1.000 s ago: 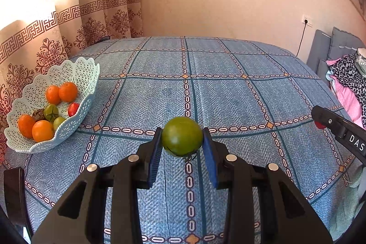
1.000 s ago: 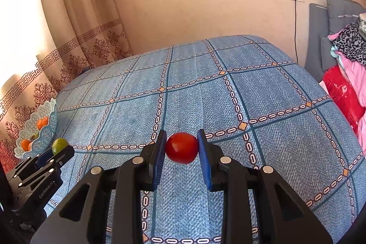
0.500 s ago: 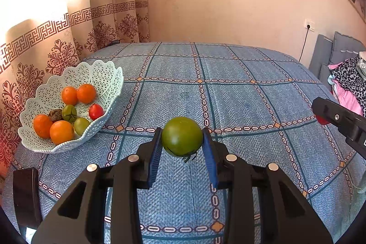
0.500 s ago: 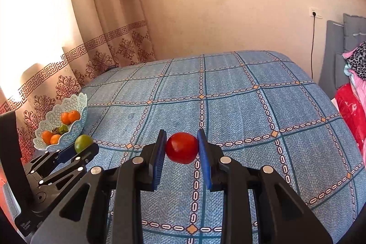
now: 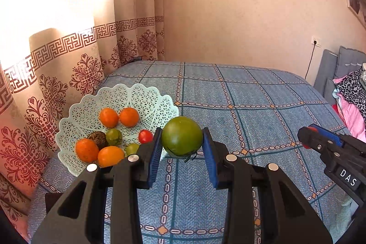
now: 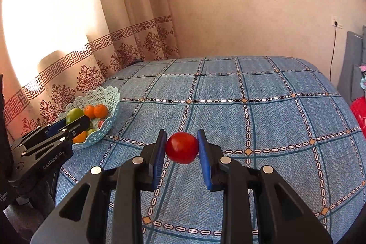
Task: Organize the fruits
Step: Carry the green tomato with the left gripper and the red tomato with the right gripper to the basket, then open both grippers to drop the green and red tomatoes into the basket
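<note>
Both hand-held grippers are loaded, our left hand-held gripper (image 5: 181, 148) clamping a green tomato (image 5: 182, 136) by the lattice basket (image 5: 128, 95) at the bed's (image 5: 251, 125) left edge, our right hand-held gripper (image 6: 181, 149) pinching a red tomato (image 6: 182, 147), and dropping onto piled oranges (image 5: 119, 117) could bruise or roll them out.

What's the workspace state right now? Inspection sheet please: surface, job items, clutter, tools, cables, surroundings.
Surface: bed with blue checked cover, flat.
Job's things: lattice basket at the cover's left edge, holding orange, green and red fruits; green tomato and red tomato held clear of the cover.
Clutter: nothing seen on the cover.
Grippers: left tool shut on green tomato, near the basket; right tool shut on red tomato, over mid-cover.
Cables: black cord hanging from a wall socket.
Surroundings: patterned curtain, clothes pile at right.
</note>
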### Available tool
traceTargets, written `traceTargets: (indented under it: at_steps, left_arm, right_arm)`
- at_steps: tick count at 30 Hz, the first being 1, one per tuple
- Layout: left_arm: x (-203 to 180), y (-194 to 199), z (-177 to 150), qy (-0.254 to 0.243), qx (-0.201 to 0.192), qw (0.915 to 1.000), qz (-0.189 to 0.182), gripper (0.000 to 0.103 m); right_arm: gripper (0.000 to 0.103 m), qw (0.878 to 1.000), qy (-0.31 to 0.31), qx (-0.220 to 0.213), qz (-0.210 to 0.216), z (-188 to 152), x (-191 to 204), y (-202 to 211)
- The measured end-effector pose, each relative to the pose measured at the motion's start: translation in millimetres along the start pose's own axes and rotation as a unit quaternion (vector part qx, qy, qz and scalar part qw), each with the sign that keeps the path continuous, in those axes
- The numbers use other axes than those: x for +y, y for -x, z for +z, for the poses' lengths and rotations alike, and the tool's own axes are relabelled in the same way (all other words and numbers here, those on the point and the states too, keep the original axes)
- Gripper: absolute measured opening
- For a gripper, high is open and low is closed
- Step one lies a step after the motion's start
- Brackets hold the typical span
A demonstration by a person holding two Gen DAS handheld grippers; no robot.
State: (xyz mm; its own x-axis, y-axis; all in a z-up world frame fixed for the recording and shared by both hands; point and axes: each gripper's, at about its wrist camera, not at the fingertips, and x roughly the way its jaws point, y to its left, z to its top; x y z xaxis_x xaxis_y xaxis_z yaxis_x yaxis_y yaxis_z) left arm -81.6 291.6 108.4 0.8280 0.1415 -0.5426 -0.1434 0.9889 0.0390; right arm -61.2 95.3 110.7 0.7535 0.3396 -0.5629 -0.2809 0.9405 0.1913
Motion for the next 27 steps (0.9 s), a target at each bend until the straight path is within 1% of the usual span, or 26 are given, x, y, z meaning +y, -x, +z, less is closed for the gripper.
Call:
traceTargets:
  at_steps: [5, 11, 16, 19, 22, 27]
  left_arm:
    - [40.6, 2.1, 9.1, 0.021, -0.005, 0.9995, 0.024, 0.035]
    - [81.2, -0.5, 10.9, 0.045, -0.003, 0.9981, 0.042, 0.035]
    - [105.1, -8.2, 10.1, 0.058, 0.007, 0.9971, 0.048, 0.035]
    - [118.9, -17.0, 7.9, 0.073, 0.020, 0.9962, 0.044, 0.035]
    - [127.8, -23.6, 4.8, 0.086, 0.030, 0.9950, 0.041, 0.035]
    - [134.2, -30.4, 1.7, 0.097, 0.039, 0.9938, 0.038, 0.035]
  right_arm:
    - [0.028, 0.999, 0.002, 0.007, 0.031, 10.8, 27.3, -13.1]
    - [0.028, 0.998, 0.020, 0.012, 0.061, 22.9, 66.6, -30.6]
    - [0.028, 0.996, 0.029, 0.018, 0.084, 32.3, 99.8, -48.6]
    - [0.028, 0.994, 0.031, 0.027, 0.100, 35.9, 116.9, -60.4]
    - [0.028, 0.993, 0.034, 0.035, 0.112, 37.8, 133.3, -72.2]
    - [0.028, 0.991, 0.041, 0.047, 0.117, 40.0, 155.2, -91.7]
